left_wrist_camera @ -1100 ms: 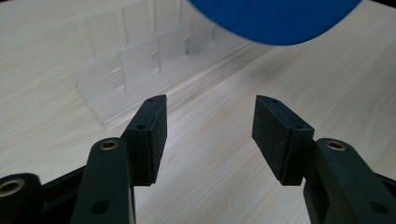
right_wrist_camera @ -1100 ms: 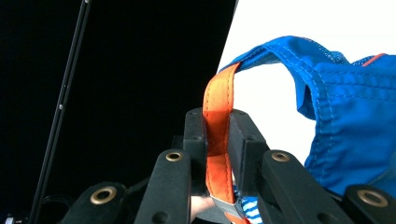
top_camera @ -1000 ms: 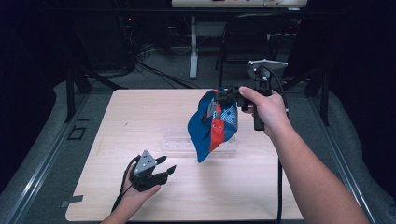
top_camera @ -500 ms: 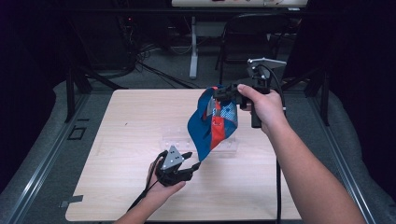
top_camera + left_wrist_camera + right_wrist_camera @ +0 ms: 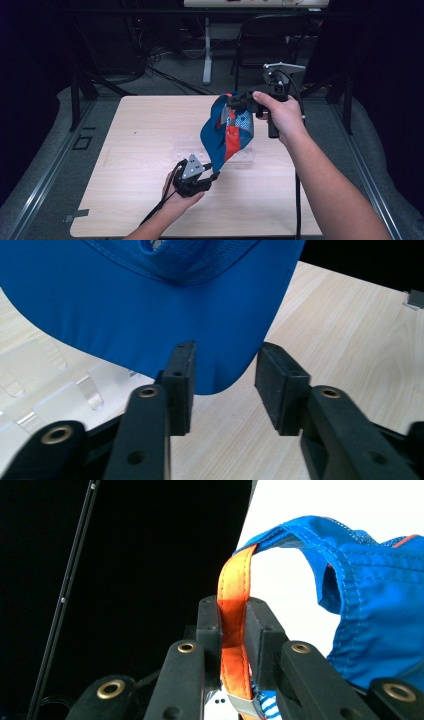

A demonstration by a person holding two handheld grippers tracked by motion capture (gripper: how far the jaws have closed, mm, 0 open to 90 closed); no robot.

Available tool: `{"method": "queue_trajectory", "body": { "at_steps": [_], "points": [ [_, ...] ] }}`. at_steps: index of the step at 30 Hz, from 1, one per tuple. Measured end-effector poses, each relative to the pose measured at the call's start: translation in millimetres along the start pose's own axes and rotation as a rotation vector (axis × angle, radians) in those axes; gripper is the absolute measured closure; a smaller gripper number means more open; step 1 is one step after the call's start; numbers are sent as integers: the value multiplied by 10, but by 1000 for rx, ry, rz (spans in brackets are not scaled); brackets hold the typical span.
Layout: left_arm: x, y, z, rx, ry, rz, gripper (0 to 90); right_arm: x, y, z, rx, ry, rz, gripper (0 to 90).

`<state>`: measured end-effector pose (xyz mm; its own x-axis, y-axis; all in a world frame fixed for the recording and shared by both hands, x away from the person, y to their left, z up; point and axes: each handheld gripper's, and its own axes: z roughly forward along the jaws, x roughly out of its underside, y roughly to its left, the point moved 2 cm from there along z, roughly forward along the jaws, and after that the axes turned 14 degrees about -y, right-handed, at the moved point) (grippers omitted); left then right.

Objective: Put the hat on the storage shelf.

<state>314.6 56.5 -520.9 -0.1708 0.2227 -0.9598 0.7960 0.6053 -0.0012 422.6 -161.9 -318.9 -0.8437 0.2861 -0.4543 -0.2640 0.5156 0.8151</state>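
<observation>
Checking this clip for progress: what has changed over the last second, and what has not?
The left gripper moved right across the table to the hanging blue cap, and its jaws have just been closing; the cap's brim now lies between them, pads not yet pressing. Unchanged: the right gripper stays shut on the cap's orange strap, holding it up above the clear plastic rack.

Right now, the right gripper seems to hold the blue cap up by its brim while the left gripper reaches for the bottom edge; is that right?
Not quite: the right gripper is clamped on the cap's orange strap, not its brim, as the right gripper view shows. The left gripper does reach for the bottom edge, its jaws just closing around it.
</observation>
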Motion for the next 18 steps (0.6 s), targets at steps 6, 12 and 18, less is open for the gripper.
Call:
{"method": "queue_trajectory", "body": {
  "at_steps": [6, 12, 18],
  "points": [
    [-8, 4, -65, 18, -6, 4, 732, 4, 8, -5, 2, -2, -2, 786],
    [-18, 63, -148, -4, -24, 3, 793, 4, 37, -13, 1, 3, -9, 786],
    [-31, 120, -202, -14, -23, 12, 831, 15, 74, 1, 2, 5, -21, 786]
  ]
}}
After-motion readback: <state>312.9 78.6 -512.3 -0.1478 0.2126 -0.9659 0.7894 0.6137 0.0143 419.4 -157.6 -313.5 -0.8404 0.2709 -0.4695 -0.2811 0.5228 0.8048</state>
